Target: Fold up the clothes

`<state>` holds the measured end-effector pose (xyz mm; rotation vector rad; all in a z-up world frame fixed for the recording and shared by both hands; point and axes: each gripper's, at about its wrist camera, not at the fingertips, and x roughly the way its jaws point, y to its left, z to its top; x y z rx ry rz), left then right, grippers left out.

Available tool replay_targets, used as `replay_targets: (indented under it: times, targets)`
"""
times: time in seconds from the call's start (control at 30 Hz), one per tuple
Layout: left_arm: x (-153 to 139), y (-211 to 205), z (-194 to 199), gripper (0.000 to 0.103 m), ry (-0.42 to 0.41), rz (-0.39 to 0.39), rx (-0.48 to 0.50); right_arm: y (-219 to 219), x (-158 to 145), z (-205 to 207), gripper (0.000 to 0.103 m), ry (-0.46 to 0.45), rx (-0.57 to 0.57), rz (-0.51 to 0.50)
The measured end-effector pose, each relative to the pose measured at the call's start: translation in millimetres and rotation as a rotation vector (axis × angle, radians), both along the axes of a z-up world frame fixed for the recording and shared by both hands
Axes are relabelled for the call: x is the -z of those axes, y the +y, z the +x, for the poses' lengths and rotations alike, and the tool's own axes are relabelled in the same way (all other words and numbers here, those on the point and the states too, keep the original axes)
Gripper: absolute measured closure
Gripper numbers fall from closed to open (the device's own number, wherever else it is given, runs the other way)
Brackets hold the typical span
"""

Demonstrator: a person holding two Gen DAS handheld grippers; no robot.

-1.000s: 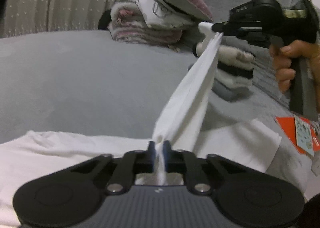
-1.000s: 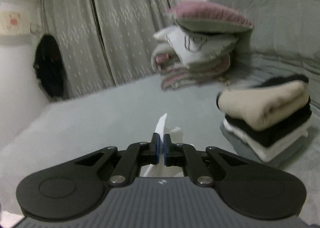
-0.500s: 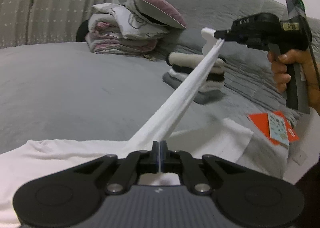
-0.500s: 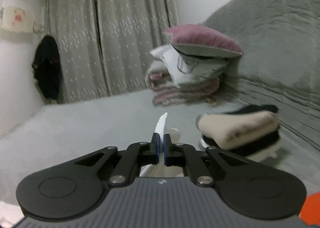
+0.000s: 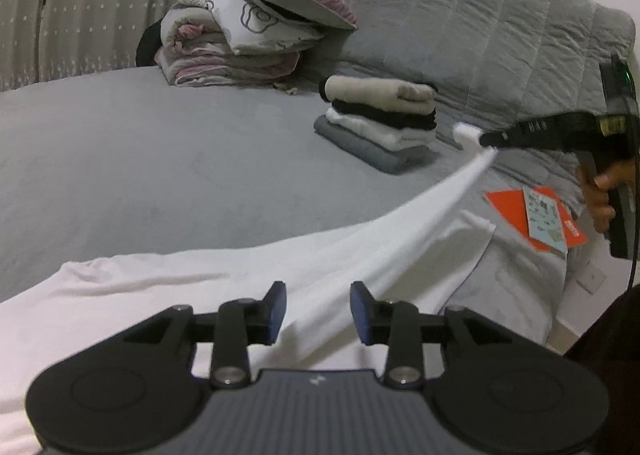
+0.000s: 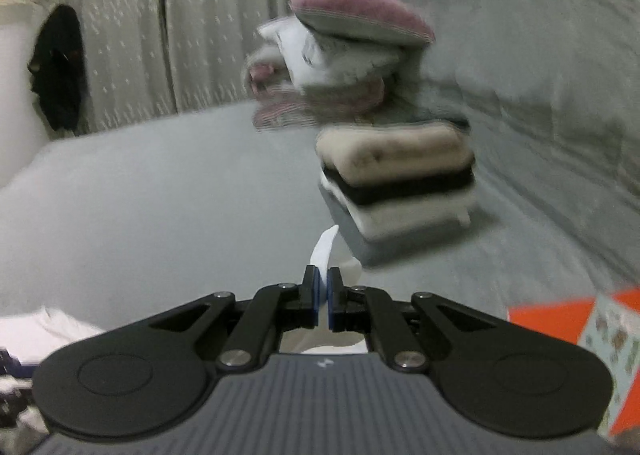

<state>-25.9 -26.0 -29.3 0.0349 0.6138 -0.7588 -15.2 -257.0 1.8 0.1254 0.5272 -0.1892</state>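
Grey bedding covers the bed and runs up to a quilted grey headboard at the far right, with patterned curtains at the far left. White garment lies spread across the near part of the bed; one edge rises in a taut band to the right. Left gripper sits over the near portion of this garment with its jaws spread wide, the fabric band passing between the blue-padded fingers without being clamped. Right gripper, seen at the right of the left wrist view in a hand, has its jaws pressed together on a corner of the white garment, a tip of cloth protruding past them. Stack of folded clothes, beige on top, then black, white and grey, rests on the bed beyond. Rolled quilts and a pink-topped pillow are piled at the far side. Orange packet lies near the right edge. Right wrist view is blurred.
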Motion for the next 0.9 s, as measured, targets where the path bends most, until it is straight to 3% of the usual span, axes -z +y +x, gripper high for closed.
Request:
replay_targets:
  times: [0.23,0.47,0.5,0.53,0.6,0.7,0.9]
  targets:
    - [14.9,4.6,7.7,0.062,0.112,0.113,-0.019,-10.0,30.6,-5.4,0.099,0.212,0.039,0.004]
    - [10.5,23.8,17.6,0.056,0.220,0.066,-0.020,-14.3,57.7,-1.2,0.098,0.445,0.028,-0.047]
    - [7.8,26.4,20.1,0.055,0.222,0.058,-0.033,-14.6,57.7,-2.5,0.097,0.448,0.031,-0.050]
    - [5.5,30.6,22.7,0.053,0.218,0.050,-0.052,-14.2,56.3,-4.8,0.088,0.444,0.031,-0.052]
    - [1.4,40.7,27.9,0.050,0.207,0.032,-0.094,-13.4,50.9,-5.2,0.084,0.427,0.030,-0.050]
    - [-2.9,56.5,36.1,0.050,0.194,0.005,-0.160,-8.4,41.4,-0.2,0.055,0.390,-0.004,-0.044]
    - [-3.0,77.9,50.8,0.050,0.156,0.005,-0.283,26.6,30.5,20.6,0.054,0.332,-0.167,-0.022]
